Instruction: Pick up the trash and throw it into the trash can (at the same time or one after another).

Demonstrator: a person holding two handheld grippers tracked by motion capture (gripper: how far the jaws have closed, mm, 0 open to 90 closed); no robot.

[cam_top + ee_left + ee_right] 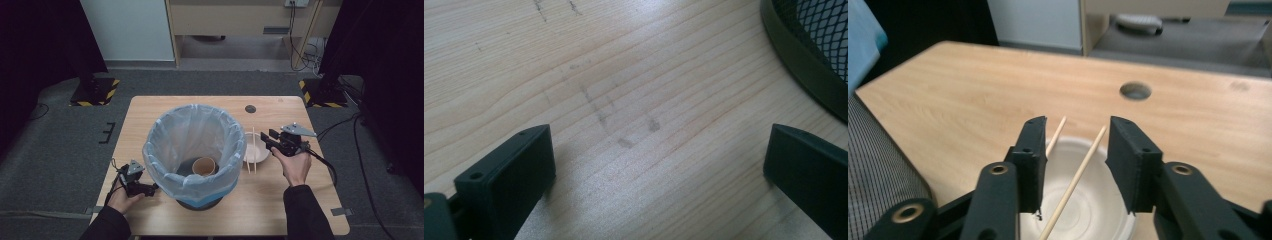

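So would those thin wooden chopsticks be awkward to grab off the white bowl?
Probably. The chopsticks look thin, stiff and light, so they could roll or slide off the white bowl's smooth rim when nudged. Lying apart, one may slip past the right tongs.

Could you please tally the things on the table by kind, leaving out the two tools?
Mesh waste bin with a blue liner: 1
Brown paper cup, inside the bin: 1
White bowl: 1
Wooden chopsticks, laid across the bowl: 2
Total: 5
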